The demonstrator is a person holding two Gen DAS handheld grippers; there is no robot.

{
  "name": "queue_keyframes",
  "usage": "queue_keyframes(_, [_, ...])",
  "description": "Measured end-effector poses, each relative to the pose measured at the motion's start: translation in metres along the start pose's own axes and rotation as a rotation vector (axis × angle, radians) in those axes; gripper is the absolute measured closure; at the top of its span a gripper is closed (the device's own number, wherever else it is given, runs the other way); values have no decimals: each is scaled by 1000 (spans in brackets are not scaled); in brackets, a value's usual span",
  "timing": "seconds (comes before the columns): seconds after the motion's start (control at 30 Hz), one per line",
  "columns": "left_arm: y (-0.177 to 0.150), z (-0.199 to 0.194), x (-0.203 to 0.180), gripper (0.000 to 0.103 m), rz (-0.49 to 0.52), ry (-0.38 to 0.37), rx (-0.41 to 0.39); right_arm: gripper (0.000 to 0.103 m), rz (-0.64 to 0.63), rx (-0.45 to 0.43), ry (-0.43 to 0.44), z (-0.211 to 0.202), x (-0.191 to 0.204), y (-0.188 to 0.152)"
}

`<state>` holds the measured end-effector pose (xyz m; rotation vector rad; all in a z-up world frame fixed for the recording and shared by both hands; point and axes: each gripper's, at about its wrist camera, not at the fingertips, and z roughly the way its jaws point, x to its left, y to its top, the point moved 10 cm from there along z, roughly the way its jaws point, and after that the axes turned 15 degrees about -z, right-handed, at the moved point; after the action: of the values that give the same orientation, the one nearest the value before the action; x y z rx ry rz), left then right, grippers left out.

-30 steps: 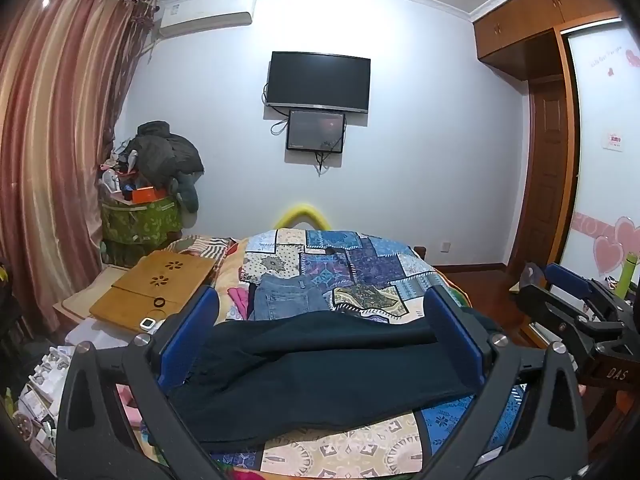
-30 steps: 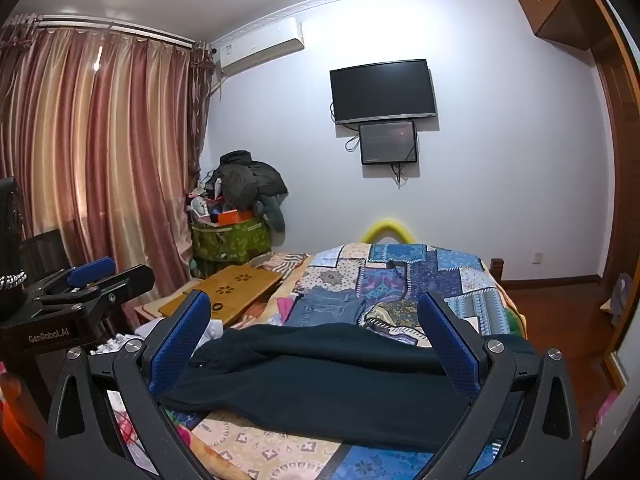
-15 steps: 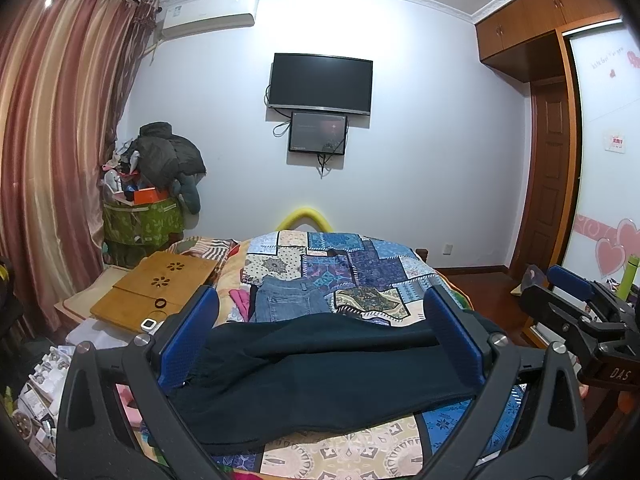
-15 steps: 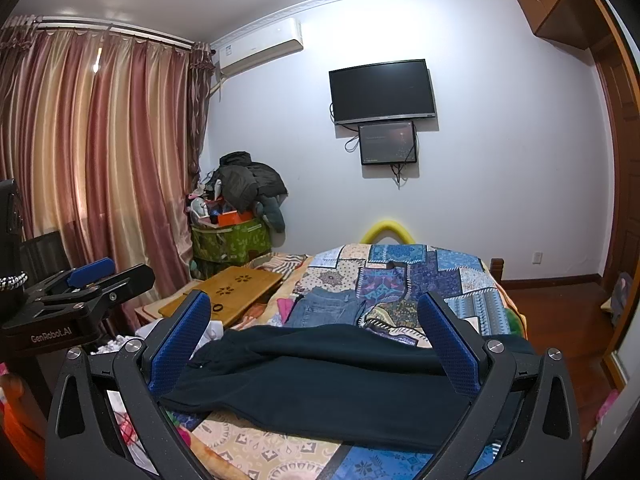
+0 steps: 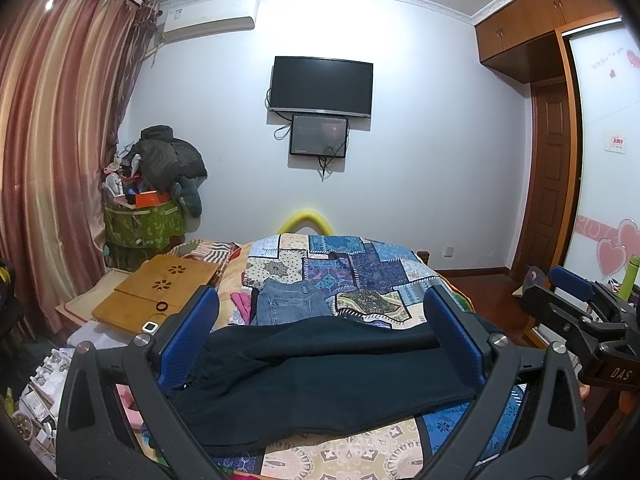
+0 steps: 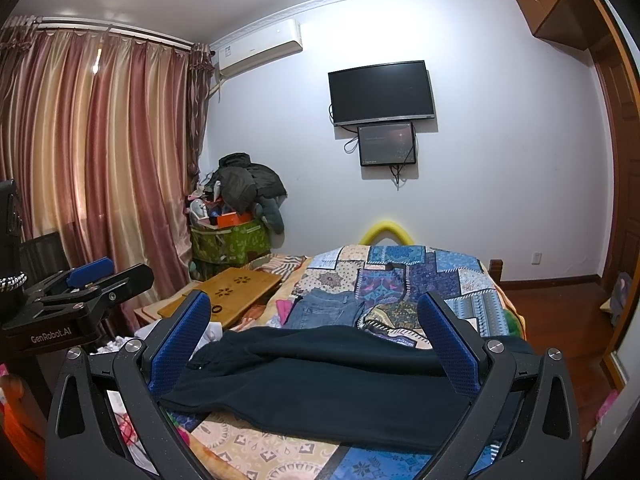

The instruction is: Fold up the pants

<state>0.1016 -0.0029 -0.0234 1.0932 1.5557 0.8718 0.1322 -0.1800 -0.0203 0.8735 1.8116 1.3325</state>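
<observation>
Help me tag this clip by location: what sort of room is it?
Most likely a home bedroom. A bed with a patchwork quilt fills the middle, dark pants lie spread across it, a television hangs on the far wall, and long curtains cover the window side.

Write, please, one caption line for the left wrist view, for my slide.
Left gripper, jaws open, above dark pants lying across a patchwork bedspread.

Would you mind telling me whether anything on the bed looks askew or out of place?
The dark pants lie crosswise and rumpled, one leg bunched over the other. Folded jeans sit behind them beside pink clothing. Nothing looks spilled or damaged.
</observation>
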Motion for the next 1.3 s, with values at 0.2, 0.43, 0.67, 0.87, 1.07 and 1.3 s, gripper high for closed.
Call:
queue_keyframes(0.2, [-2,-2,-3,0,3,1,-3,0,-2,-2,0,0,0,0])
queue_keyframes(0.43, [-2,-1,-3,0,3,2,-4,0,-3,-3,-3,0,-1,1])
queue_keyframes(0.67, [-2,-2,-5,0,-1,4,-6,0,-4,-3,-3,1,-3,1])
queue_keyframes(0.87, [-2,-2,-7,0,-3,4,-6,0,-3,-2,-1,0,-1,0])
queue_keyframes(1.07, [-1,-2,-6,0,-4,5,-9,0,-2,-1,1,0,-1,0])
queue_keyframes(1.3, [-2,1,-1,0,-14,8,-6,0,-6,8,3,3,-1,-1])
